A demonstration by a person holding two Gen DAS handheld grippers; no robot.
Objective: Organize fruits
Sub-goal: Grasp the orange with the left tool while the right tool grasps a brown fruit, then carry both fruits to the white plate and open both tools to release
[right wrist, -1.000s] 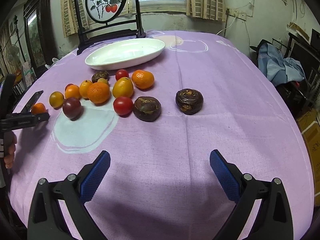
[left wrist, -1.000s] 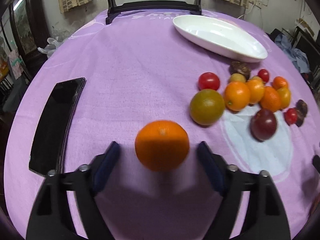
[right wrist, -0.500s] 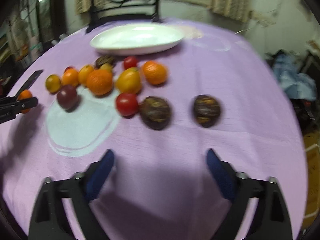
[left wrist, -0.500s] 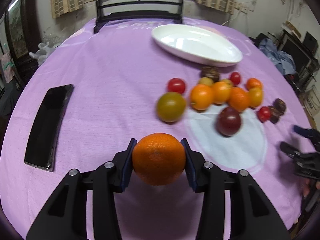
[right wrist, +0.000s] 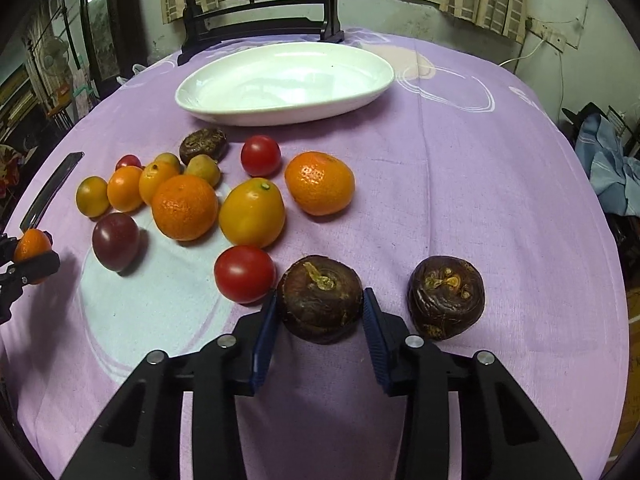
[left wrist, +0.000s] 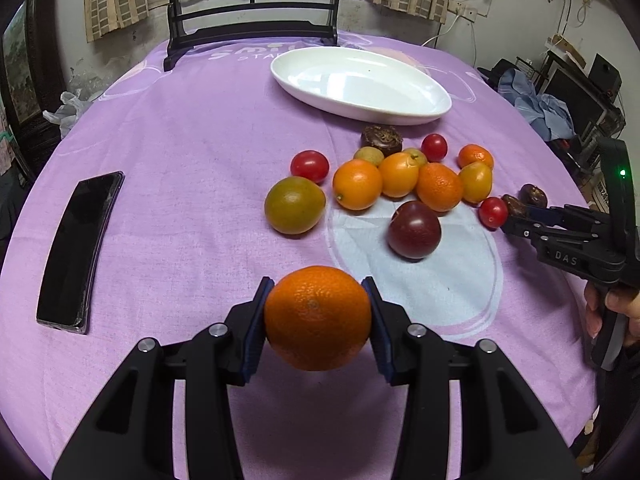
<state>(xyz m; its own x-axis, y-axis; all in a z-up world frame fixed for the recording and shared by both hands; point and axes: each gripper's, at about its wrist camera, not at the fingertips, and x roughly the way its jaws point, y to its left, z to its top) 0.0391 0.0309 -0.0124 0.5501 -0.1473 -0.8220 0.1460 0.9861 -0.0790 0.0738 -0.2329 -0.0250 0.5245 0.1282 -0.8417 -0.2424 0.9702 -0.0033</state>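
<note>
My left gripper [left wrist: 318, 316] is shut on an orange [left wrist: 317, 317] and holds it above the purple tablecloth; it also shows in the right wrist view [right wrist: 30, 246]. My right gripper [right wrist: 320, 306] is shut on a dark brown water chestnut [right wrist: 320, 298] that rests on the cloth. A second water chestnut [right wrist: 446, 296] lies just to its right. A cluster of oranges, tomatoes and a dark plum [left wrist: 414, 230] lies in the middle. An empty white oval dish [left wrist: 360, 84] stands at the back.
A black phone [left wrist: 80, 246] lies on the left of the table. A greenish orange [left wrist: 294, 205] sits left of the cluster. A dark wooden stand [left wrist: 256, 36] is behind the dish. The table's edge curves round on all sides.
My left gripper closed on the orange and lifted it. My right gripper moved forward to the fruit cluster and closed on the brown water chestnut.
</note>
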